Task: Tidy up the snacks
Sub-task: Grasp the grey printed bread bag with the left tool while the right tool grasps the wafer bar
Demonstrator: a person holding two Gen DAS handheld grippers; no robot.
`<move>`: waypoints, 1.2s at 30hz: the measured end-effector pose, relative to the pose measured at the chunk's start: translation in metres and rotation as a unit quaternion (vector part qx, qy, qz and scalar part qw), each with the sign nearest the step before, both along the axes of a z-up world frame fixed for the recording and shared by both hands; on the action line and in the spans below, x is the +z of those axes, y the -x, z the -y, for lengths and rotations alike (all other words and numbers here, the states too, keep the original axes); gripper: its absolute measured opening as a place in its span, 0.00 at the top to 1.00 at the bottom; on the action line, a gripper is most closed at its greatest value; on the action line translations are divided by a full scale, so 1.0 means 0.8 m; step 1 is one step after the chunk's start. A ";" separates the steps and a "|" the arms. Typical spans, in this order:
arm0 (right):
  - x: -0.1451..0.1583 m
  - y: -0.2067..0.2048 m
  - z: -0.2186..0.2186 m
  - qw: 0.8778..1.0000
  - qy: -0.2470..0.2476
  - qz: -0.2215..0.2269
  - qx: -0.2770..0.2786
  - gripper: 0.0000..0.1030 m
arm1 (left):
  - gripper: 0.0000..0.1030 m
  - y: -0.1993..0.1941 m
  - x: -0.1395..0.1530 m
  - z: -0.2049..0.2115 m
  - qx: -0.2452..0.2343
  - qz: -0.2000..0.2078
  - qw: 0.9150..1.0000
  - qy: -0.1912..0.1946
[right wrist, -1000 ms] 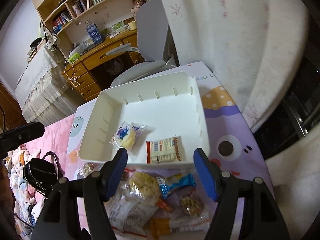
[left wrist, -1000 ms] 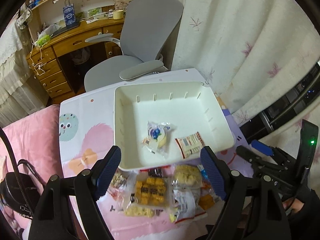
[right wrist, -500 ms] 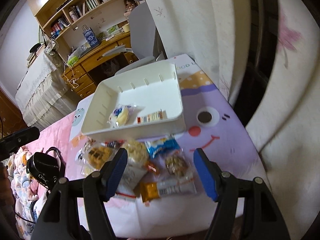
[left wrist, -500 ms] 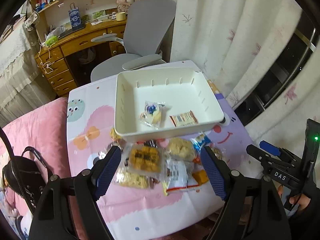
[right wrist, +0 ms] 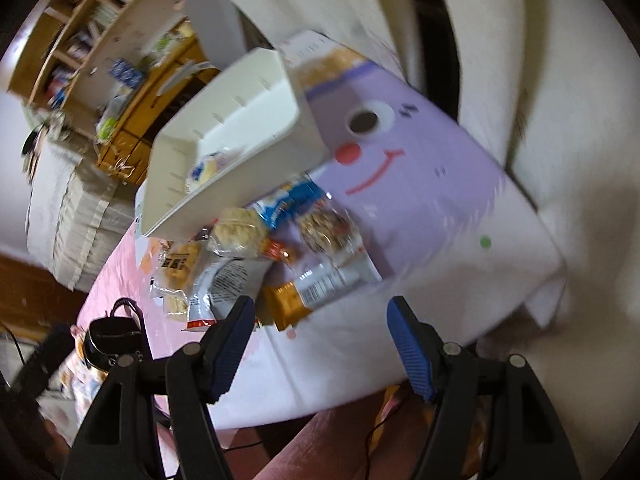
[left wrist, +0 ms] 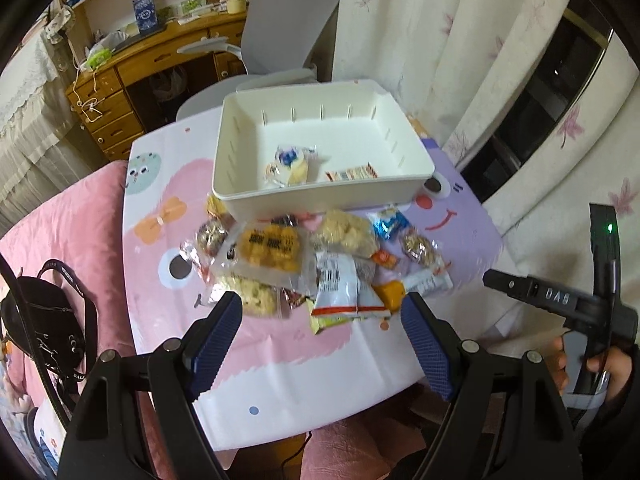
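A white bin (left wrist: 400, 128) stands at the far side of the small table and shows in the right wrist view too (right wrist: 256, 92). It holds a clear-wrapped cake (left wrist: 290, 162) and a red and white packet (left wrist: 352, 172). A pile of wrapped snacks (left wrist: 304, 256) lies in front of the bin, also in the right wrist view (right wrist: 260, 256). My left gripper (left wrist: 320, 340) is open and empty above the table's near edge. My right gripper (right wrist: 320, 340) is open and empty, tilted, near the table's front right corner; its body shows at the right of the left wrist view (left wrist: 560, 300).
The table wears a pink and purple cartoon cloth (left wrist: 248, 364). A grey office chair (left wrist: 280, 32) and a wooden desk (left wrist: 132, 68) stand behind it. Curtains (left wrist: 460, 52) hang at the right. A black bag (left wrist: 48, 320) lies on the pink bed at the left.
Both grippers have pulled back from the bin toward the table's near edge, still open. The right wrist view has tilted and blurred. The snacks have not moved.
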State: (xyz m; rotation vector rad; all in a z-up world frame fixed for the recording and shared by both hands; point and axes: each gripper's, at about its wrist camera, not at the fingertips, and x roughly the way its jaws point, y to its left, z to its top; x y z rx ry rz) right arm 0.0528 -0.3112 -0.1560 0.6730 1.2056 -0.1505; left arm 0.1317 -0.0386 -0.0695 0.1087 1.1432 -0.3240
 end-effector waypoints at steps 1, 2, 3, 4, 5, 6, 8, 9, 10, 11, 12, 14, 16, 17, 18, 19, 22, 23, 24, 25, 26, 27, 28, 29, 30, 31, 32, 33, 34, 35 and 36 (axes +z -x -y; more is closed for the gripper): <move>-0.003 0.000 0.002 1.000 -0.005 -0.004 -0.005 0.33 | 0.22 -0.001 -0.006 0.001 -0.002 -0.005 1.000 -0.003; -0.008 0.000 0.003 1.000 -0.012 -0.010 -0.012 0.33 | 0.22 -0.002 -0.011 0.003 -0.004 -0.010 1.000 -0.006; -0.014 -0.002 0.004 0.999 -0.018 -0.019 -0.020 0.33 | 0.22 -0.004 -0.016 0.004 -0.007 -0.016 1.000 -0.010; -0.018 -0.004 0.005 0.999 -0.022 -0.029 -0.024 0.33 | 0.21 -0.005 -0.021 0.006 -0.012 -0.019 1.000 -0.011; -0.023 -0.006 0.006 0.998 -0.028 -0.041 -0.033 0.33 | 0.20 -0.005 -0.025 0.007 -0.017 -0.022 1.000 -0.011; -0.027 -0.008 0.007 0.997 -0.036 -0.051 -0.045 0.33 | 0.18 -0.007 -0.031 0.009 -0.022 -0.026 0.999 -0.012; -0.035 -0.013 0.006 0.995 -0.053 -0.061 -0.055 0.33 | 0.18 -0.012 -0.045 0.013 -0.028 -0.036 0.999 -0.018; -0.041 -0.017 0.003 0.994 -0.057 -0.070 -0.054 0.33 | 0.18 -0.015 -0.051 0.014 -0.030 -0.041 0.999 -0.019; -0.044 -0.020 0.001 0.994 -0.056 -0.075 -0.053 0.33 | 0.18 -0.020 -0.059 0.015 -0.033 -0.047 0.998 -0.020; -0.050 -0.025 -0.002 0.994 -0.055 -0.084 -0.051 0.33 | 0.18 -0.024 -0.064 0.016 -0.034 -0.051 0.998 -0.022; -0.053 -0.027 -0.004 0.993 -0.055 -0.090 -0.050 0.33 | 0.18 -0.029 -0.071 0.017 -0.035 -0.057 0.997 -0.025; -0.063 -0.035 -0.008 0.992 -0.059 -0.101 -0.047 0.33 | 0.18 -0.037 -0.081 0.018 -0.044 -0.067 0.997 -0.022; -0.073 -0.041 -0.010 0.990 -0.066 -0.112 -0.049 0.33 | 0.18 -0.047 -0.094 0.023 -0.056 -0.074 0.995 -0.033; -0.078 -0.043 -0.011 0.989 -0.070 -0.120 -0.052 0.33 | 0.18 -0.051 -0.099 0.026 -0.063 -0.074 0.994 -0.041; -0.085 -0.046 -0.011 0.987 -0.077 -0.127 -0.057 0.33 | 0.18 -0.055 -0.103 0.029 -0.068 -0.073 0.994 -0.046; -0.091 -0.048 -0.010 0.986 -0.083 -0.133 -0.062 0.33 | 0.18 -0.060 -0.107 0.032 -0.073 -0.075 0.993 -0.049; -0.104 -0.055 -0.009 0.981 -0.102 -0.145 -0.081 0.33 | 0.18 -0.075 -0.119 0.040 -0.079 -0.097 0.992 -0.036; -0.106 -0.058 -0.008 0.980 -0.105 -0.146 -0.088 0.33 | 0.18 -0.078 -0.122 0.042 -0.080 -0.103 0.991 -0.032; -0.109 -0.061 -0.007 0.978 -0.109 -0.146 -0.098 0.33 | 0.18 -0.082 -0.126 0.046 -0.081 -0.109 0.990 -0.028; -0.111 -0.063 -0.006 0.977 -0.111 -0.147 -0.103 0.33 | 0.18 -0.085 -0.131 0.049 -0.081 -0.116 0.990 -0.025; -0.114 -0.066 -0.005 0.976 -0.114 -0.151 -0.110 0.33 | 0.18 -0.088 -0.134 0.051 -0.082 -0.122 0.989 -0.023; -0.116 -0.067 -0.006 0.975 -0.114 -0.155 -0.113 0.33 | 0.18 -0.091 -0.139 0.054 -0.083 -0.131 0.988 -0.022; -0.118 -0.069 -0.007 0.974 -0.113 -0.159 -0.116 0.33 | 0.18 -0.093 -0.145 0.057 -0.084 -0.140 0.986 -0.023; -0.120 -0.070 -0.007 0.973 -0.114 -0.161 -0.120 0.33 | 0.18 -0.094 -0.151 0.059 -0.086 -0.150 0.985 -0.024; -0.123 -0.072 -0.007 0.971 -0.116 -0.164 -0.126 0.33 | 0.18 -0.094 -0.156 0.061 -0.089 -0.157 0.983 -0.024; -0.126 -0.073 -0.007 0.970 -0.116 -0.168 -0.129 0.33 | 0.18 -0.095 -0.162 0.063 -0.090 -0.164 0.982 -0.026; -0.128 -0.074 -0.007 0.969 -0.115 -0.173 -0.133 0.33 | 0.18 -0.097 -0.168 0.064 -0.091 -0.173 0.980 -0.027; -0.131 -0.075 -0.008 0.967 -0.115 -0.180 -0.137 0.34 | 0.18 -0.098 -0.175 0.064 -0.090 -0.184 0.978 -0.024; -0.132 -0.075 -0.009 0.966 -0.117 -0.183 -0.140 0.37 | 0.18 -0.100 -0.180 0.064 -0.087 -0.193 0.977 -0.024; -0.134 -0.076 -0.010 0.965 -0.119 -0.184 -0.141 0.40 | 0.18 -0.102 -0.185 0.065 -0.084 -0.199 0.976 -0.021; -0.136 -0.077 -0.012 0.965 -0.120 -0.185 -0.141 0.41 | 0.18 -0.103 -0.188 0.065 -0.083 -0.205 0.975 -0.017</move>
